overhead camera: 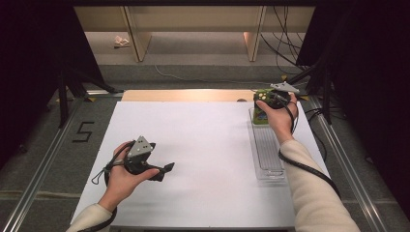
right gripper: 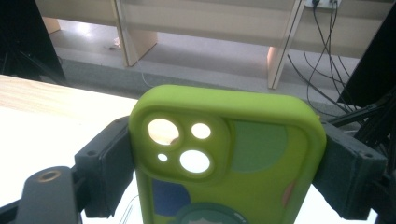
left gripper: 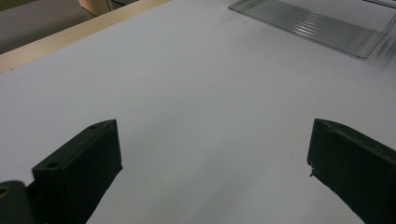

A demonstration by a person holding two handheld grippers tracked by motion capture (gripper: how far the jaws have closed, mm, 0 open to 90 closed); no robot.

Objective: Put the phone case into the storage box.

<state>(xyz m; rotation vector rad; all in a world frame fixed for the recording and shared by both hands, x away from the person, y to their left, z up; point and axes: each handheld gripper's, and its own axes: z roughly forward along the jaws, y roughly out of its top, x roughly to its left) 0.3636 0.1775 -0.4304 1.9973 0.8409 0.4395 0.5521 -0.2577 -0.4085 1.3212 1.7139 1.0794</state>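
Two jaws of your right gripper (right gripper: 229,172) pinch the green phone case (right gripper: 229,158) by its sides; light, bendy, squeeze gently; left gripper (left gripper: 212,172) spread, empty.

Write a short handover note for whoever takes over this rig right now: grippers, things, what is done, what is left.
Right gripper: shut on the green phone case, held at the far end of the clear tray.
Left gripper: open, nothing between its jaws, over the white table sheet.
Done: case is gripped by its sides.
Left: probably to set the case down or lift it clear; which one cannot be told. The near part of the tray is bare.
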